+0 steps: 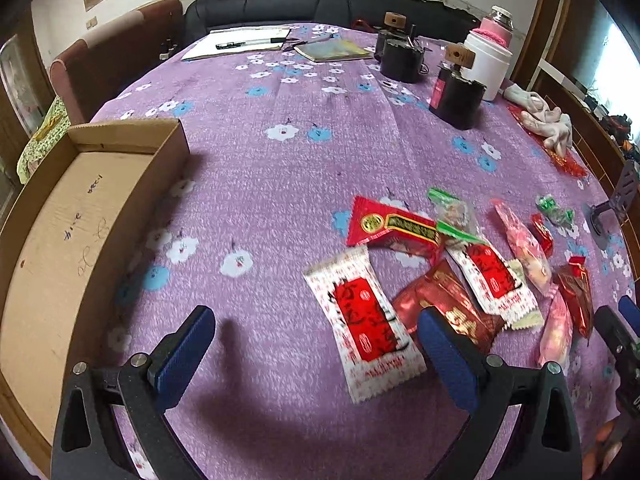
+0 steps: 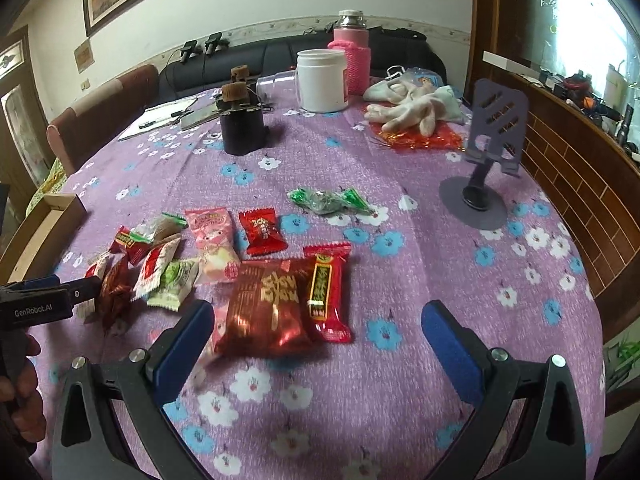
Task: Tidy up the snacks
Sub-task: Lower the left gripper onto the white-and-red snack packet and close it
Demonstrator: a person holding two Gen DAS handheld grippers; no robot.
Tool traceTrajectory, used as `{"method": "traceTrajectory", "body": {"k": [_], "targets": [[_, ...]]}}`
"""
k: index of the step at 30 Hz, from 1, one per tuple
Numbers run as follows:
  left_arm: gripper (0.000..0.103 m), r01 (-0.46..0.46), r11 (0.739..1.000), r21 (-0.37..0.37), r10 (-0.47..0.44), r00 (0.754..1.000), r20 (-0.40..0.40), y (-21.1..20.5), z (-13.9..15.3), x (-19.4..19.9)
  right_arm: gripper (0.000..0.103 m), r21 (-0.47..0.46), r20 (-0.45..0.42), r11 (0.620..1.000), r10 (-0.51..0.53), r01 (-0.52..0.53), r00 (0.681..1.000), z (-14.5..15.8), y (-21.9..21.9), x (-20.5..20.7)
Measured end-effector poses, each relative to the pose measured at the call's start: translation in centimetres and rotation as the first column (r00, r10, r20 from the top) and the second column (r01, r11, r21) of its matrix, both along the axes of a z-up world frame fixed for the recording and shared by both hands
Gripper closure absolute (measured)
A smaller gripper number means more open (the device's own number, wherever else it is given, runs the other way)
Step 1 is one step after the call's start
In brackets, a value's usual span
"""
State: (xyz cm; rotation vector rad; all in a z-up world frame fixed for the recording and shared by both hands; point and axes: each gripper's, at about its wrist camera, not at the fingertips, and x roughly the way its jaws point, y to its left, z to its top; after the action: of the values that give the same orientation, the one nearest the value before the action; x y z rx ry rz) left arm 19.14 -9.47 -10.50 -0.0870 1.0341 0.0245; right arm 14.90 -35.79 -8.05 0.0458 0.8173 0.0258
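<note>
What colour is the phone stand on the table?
The phone stand is greyish purple, clearest in the right wrist view.

My left finger (image 1: 448, 356) covers part of the dark red packet (image 1: 444, 300). The cardboard box (image 1: 60, 248) runs off the left edge. The print on the white-and-red packet (image 1: 364, 320) is too blurred for me to read.

glossy foil snack wrappers (image 2: 268, 308); matt cardboard box (image 1: 60, 240); woven floral tablecloth (image 1: 260, 160).
</note>
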Motion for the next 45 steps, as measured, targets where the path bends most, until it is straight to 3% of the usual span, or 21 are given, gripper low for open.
{"method": "traceTrajectory", "body": {"k": [4, 8, 20, 27, 35, 40, 45], "targets": [[0.001, -0.033, 0.999, -0.032, 0.033, 0.999, 0.000, 1.8, 0.3, 0.4, 0.000, 0.048, -0.003, 0.999, -0.007, 0.007, 1.000, 0.3, -0.8, 0.9], [0.001, -0.057, 0.998, -0.017, 0.057, 0.998, 0.006, 2.4, 0.4, 0.5, 0.000, 0.049, 0.014, 0.999, -0.002, 0.001, 1.000, 0.6, -0.7, 0.9], [0.001, -0.072, 0.991, 0.113, 0.069, 0.997, 0.035, 1.3, 0.4, 0.3, 0.000, 0.033, 0.035, 0.999, 0.029, -0.030, 0.999, 1.1, 0.1, 0.4], [0.001, -0.071, 0.987, 0.146, 0.066, 0.997, 0.042, 1.0, 0.3, 0.3, 0.000, 0.028, 0.023, 0.999, 0.036, -0.037, 0.999, 0.6, 0.2, 0.6], [0.001, -0.071, 0.986, 0.153, 0.066, 0.997, 0.039, 0.7, 0.3, 0.3, 0.001, -0.005, 0.029, 0.998, 0.062, -0.061, 0.998, 0.4, 1.1, 0.6], [0.001, -0.054, 0.989, 0.139, 0.053, 0.999, 0.013, 0.3, 0.0, 0.2, 0.010, 0.000, 0.017, 0.997, 0.075, -0.075, 0.997, 0.0, 1.2, 0.9], [0.001, -0.042, 0.990, 0.134, 0.043, 0.999, -0.004, 0.0, -0.2, 0.2, 0.011, 0.011, 0.002, 0.997, 0.074, -0.074, 0.997, -0.6, 1.0, 1.2]]}}
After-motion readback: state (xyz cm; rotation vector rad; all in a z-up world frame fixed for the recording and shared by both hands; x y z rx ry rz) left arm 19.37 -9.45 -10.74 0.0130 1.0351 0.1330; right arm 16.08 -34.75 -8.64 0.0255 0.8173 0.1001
